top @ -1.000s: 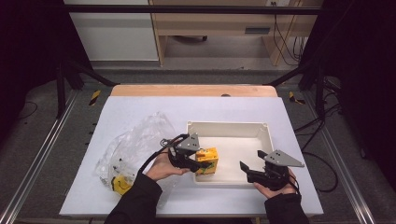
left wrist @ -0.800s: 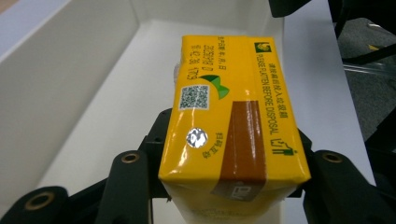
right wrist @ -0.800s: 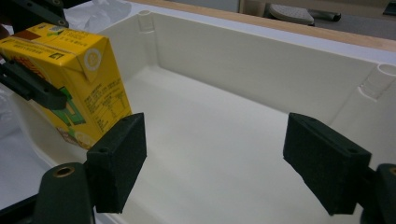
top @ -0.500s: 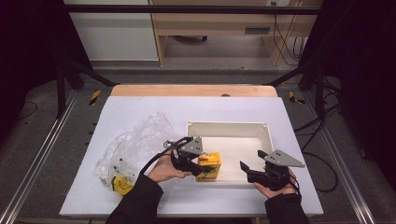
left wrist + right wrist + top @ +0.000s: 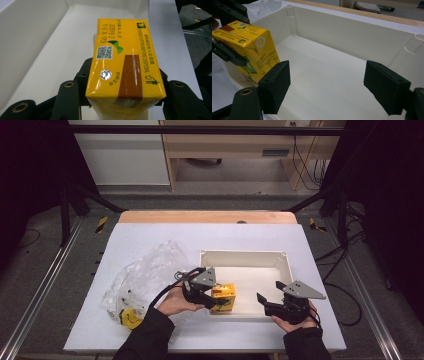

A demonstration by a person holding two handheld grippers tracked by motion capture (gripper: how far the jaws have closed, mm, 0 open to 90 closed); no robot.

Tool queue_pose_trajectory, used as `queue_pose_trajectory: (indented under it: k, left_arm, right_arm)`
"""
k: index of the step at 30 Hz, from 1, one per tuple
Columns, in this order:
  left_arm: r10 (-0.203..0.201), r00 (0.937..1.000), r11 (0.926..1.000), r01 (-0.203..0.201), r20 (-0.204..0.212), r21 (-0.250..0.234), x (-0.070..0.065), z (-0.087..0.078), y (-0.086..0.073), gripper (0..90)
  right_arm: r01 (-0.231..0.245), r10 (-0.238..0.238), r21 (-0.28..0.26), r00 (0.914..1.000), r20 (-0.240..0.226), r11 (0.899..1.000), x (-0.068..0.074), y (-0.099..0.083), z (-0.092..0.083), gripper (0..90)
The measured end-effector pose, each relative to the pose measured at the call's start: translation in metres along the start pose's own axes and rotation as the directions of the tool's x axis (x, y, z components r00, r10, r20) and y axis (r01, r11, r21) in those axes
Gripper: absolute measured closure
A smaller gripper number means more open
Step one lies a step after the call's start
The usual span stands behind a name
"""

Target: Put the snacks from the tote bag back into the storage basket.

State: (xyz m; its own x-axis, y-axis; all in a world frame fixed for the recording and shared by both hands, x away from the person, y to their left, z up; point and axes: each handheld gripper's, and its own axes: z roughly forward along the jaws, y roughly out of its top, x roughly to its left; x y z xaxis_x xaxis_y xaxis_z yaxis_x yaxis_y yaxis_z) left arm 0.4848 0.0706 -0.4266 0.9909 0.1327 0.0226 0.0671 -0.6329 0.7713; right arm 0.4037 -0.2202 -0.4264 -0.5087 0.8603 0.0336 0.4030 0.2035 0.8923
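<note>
Since the earlier frame, the yellow juice box [image 5: 223,298] has been carried a little further over the near left edge of the white tray [image 5: 285,261]. It is clamped between the jaws of the left gripper [image 5: 202,294]. Its long axis is pointed away from that gripper, into the tray. "PLEASE FLATTEN BEFORE DISPOSAL" can be read on it, beside a QR code. At the tray's near right edge, the right gripper [image 5: 263,301] is held with its jaws apart and empty.

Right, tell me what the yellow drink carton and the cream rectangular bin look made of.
Yellow drink carton: likely coated paperboard, glossy; folded seams, printed text, foil straw seal. Cream rectangular bin: apparently moulded plastic, smooth and matte; rounded corner posts, uniform colour.
</note>
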Motion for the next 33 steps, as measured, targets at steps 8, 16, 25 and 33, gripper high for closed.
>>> queue_pose_trajectory:
  k: [8,16,25,33]
  left_arm:
    - [-0.019,0.9995,0.9997,0.019,-0.027,0.014,-0.002,-0.002,0.002,48.7]
    - [-0.056,0.9951,0.9946,0.048,-0.082,-0.091,-0.009,-0.022,0.01,33.7]
    - [-0.101,0.9851,0.9898,0.085,-0.139,-0.114,-0.018,-0.042,0.011,25.7]
    - [-0.176,0.9626,0.9731,0.138,-0.206,-0.184,-0.025,-0.065,0.004,22.9]
  right_arm:
    - [-0.003,0.003,-0.011,1.0,0.001,1.0,-0.001,0.002,-0.002,21.5]
    - [-0.003,0.003,-0.01,1.0,0.005,1.0,-0.001,0.001,-0.003,21.5]
    - [-0.008,0.008,-0.015,0.9999,0.012,1.0,-0.003,0.002,-0.005,21.4]
    - [-0.013,0.014,-0.022,0.9996,0.025,1.0,-0.005,0.002,-0.008,21.2]
